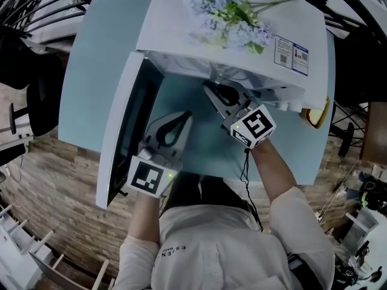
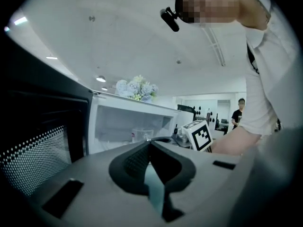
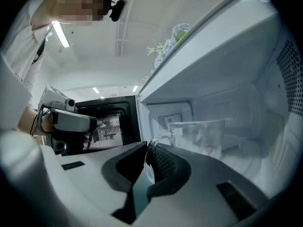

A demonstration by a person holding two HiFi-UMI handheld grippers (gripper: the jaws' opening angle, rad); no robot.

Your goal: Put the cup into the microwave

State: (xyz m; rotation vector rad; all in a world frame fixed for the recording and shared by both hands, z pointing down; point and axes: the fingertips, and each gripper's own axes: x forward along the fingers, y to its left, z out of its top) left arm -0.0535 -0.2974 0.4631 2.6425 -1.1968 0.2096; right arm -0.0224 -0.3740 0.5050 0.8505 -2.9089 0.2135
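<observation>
The white microwave (image 1: 181,38) stands on the teal table (image 1: 94,59) with its door (image 1: 121,135) swung open to the left. A clear glass cup (image 3: 203,134) sits inside the cavity; in the left gripper view the cup (image 2: 142,135) shows there too. My right gripper (image 3: 149,145) reaches into the opening, shut on the cup's handle (image 3: 152,144). From the head view the right gripper (image 1: 210,86) points under the microwave's top edge. My left gripper (image 2: 149,142) is shut and empty, and in the head view the left gripper (image 1: 185,116) hovers over the table in front of the opening, beside the door.
A bunch of pale artificial flowers (image 1: 227,14) lies on the microwave's top. A yellow-rimmed item (image 1: 318,115) sits at the table's right edge. A dark chair (image 1: 36,101) stands left of the table. A person (image 2: 239,115) stands far off in the room.
</observation>
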